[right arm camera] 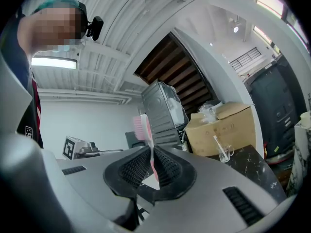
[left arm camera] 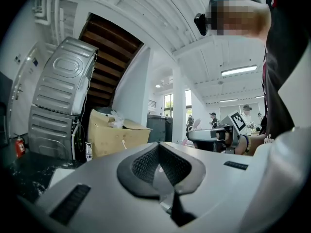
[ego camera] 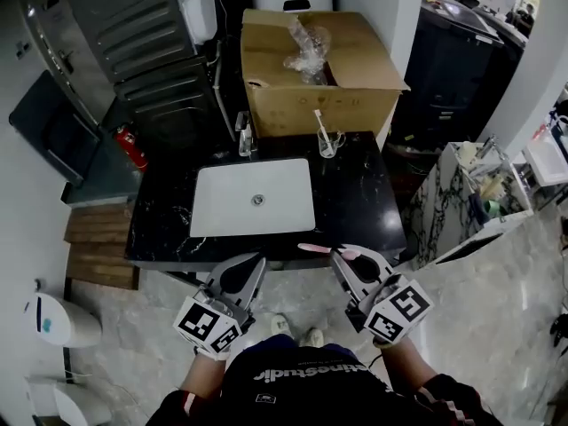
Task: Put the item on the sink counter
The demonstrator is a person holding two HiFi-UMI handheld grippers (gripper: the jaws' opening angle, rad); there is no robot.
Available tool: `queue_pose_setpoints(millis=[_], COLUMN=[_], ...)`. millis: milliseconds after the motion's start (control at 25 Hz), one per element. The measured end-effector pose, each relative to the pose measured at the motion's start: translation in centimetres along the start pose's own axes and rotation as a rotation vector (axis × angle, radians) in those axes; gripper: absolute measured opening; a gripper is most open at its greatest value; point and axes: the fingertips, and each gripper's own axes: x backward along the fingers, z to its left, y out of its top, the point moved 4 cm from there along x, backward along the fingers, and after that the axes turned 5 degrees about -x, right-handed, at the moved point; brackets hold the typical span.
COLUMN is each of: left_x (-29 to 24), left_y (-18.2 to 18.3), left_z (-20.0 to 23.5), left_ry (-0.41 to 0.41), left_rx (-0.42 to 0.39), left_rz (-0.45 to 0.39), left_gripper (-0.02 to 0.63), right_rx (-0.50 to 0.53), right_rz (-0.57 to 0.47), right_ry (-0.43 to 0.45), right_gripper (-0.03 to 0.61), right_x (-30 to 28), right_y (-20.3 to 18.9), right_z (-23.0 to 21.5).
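Nearest, low in the head view: 2 hand-held grippers side by side, level with each other, just short of the front edge of a black marbled desk [ego camera: 355, 193].

Left gripper [ego camera: 253, 267]: fingers clenched together with nothing between them, pads meeting along a single seam in the left gripper view [left arm camera: 159, 152].

Right gripper [ego camera: 339, 257]: fingers clamped on the handle of a pink toothbrush [ego camera: 312, 248]. In the right gripper view [right arm camera: 151, 166], toothbrush [right arm camera: 145, 130] standing up out of the pads, bristle head above the tips. From above, brush lying crosswise with its head pointing toward the left gripper, held in the air at the desk's front edge and not resting on it.

Set into the desk, left of centre: a white rectangular sink basin [ego camera: 231, 207] with a drain in the middle. Behind the basin, a chrome tap [ego camera: 244, 137]. To the right of the tap, a clear glass cup [ego camera: 327, 143] holding a pale stick-like item.

Beyond the desk, touching its back edge: an open cardboard box [ego camera: 302, 91] with crumpled clear plastic [ego camera: 308, 47] on top.

Far left: a red fire extinguisher [ego camera: 130, 145] and a tilted grey metal appliance [ego camera: 133, 25].
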Motion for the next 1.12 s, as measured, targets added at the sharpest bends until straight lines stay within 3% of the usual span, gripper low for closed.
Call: queue_pose_setpoints(millis=[240, 800, 1120], left_x=[-3.4, -11.7, -14.7], left_y=[-0.7, -0.6, -1.3], left_z=[3.9, 15.4, 18.9], left_ry=[-0.017, -0.19, -0.241], left_rx=[0.01, 0.021, 0.046], left_rz=[-0.004, -0.069, -0.077], left_gripper=[0.014, 0.014, 0.014], right_rx=[-0.005, 0.059, 0.063], right_rz=[-0.001, -0.021, -0.031], right_ry=[-0.019, -0.162, -0.251], right_gripper=[0.052, 0.052, 0.052], right_x=[-3.5, -14.5, -16.2], right_y=[0.5, 3.2, 3.5], right_z=[-2.7, -6.8, -8.9])
